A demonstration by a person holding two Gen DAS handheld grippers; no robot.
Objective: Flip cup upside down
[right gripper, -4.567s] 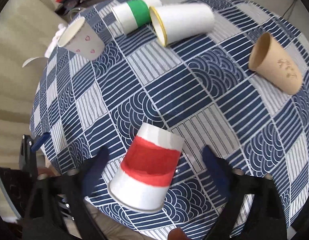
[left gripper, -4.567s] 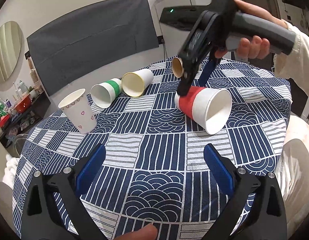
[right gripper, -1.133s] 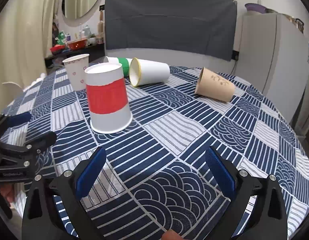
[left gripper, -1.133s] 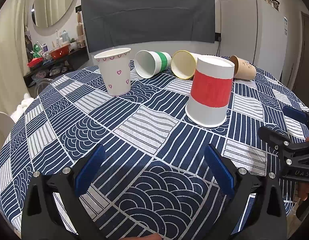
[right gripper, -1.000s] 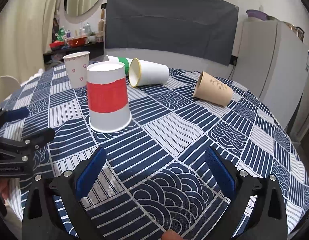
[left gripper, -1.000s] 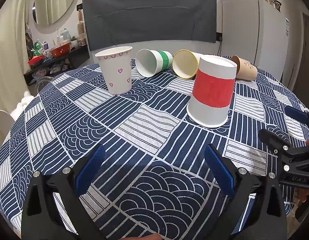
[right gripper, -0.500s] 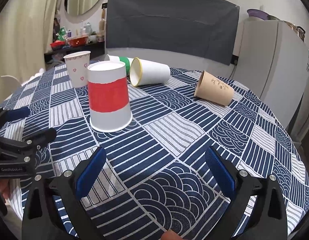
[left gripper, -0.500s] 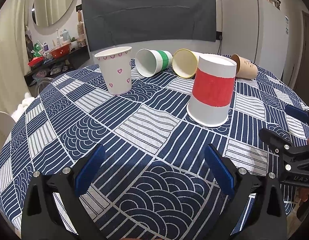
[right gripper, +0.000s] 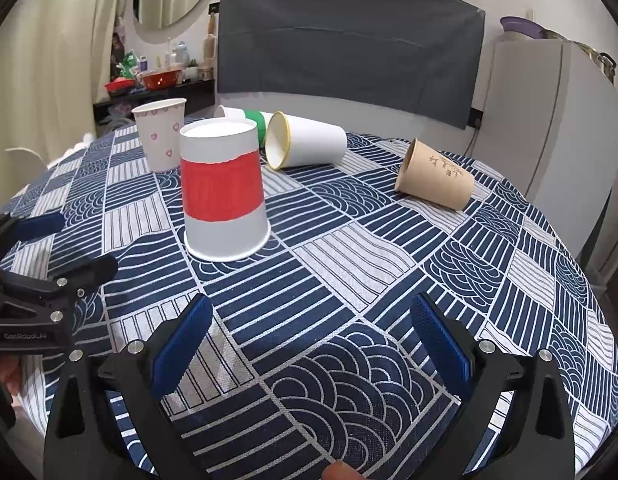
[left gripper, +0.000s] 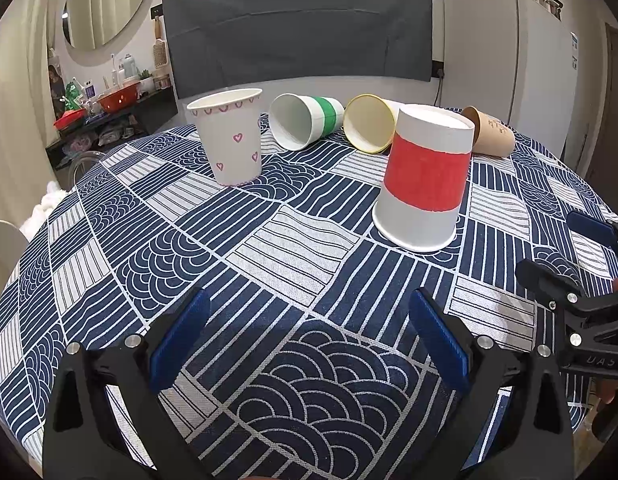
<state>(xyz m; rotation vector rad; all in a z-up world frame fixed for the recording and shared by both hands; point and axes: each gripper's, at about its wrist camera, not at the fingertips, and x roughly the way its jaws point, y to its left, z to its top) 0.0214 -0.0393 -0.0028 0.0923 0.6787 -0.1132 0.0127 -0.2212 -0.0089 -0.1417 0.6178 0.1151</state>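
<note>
From the left wrist view, the red-banded cup (left gripper: 425, 176) stands mouth-down on the counter (left gripper: 269, 248), its closed base uppermost. It sits ahead of the left claw (left gripper: 309, 336) and off to the right of it, well apart from both blue pads (left gripper: 179, 334). The left claw is spread wide with nothing between its fingers, held low over the patterned cloth and pointing across the counter. Beyond the red-banded cup lie a yellow-rimmed cup (left gripper: 369, 128) and a brown cup (left gripper: 491, 136), both on their sides; further left of it a green-banded cup (left gripper: 305, 124) lies on its side and a heart-print cup (left gripper: 229, 140) stands upright. The right claw (left gripper: 581, 264) shows at the right edge, level with the red-banded cup and apart from it.

From the right wrist view, the red-banded cup (right gripper: 223, 192) stands ahead and to the left of the right claw (right gripper: 309, 336), touching neither finger. This claw too is spread wide and holds nothing, hovering low over the counter (right gripper: 389, 264). The left claw (right gripper: 49, 248) shows at the left edge, just beside the red-banded cup but clear of it. To the right of the red-banded cup, the brown cup (right gripper: 433, 178) lies well apart.
</note>
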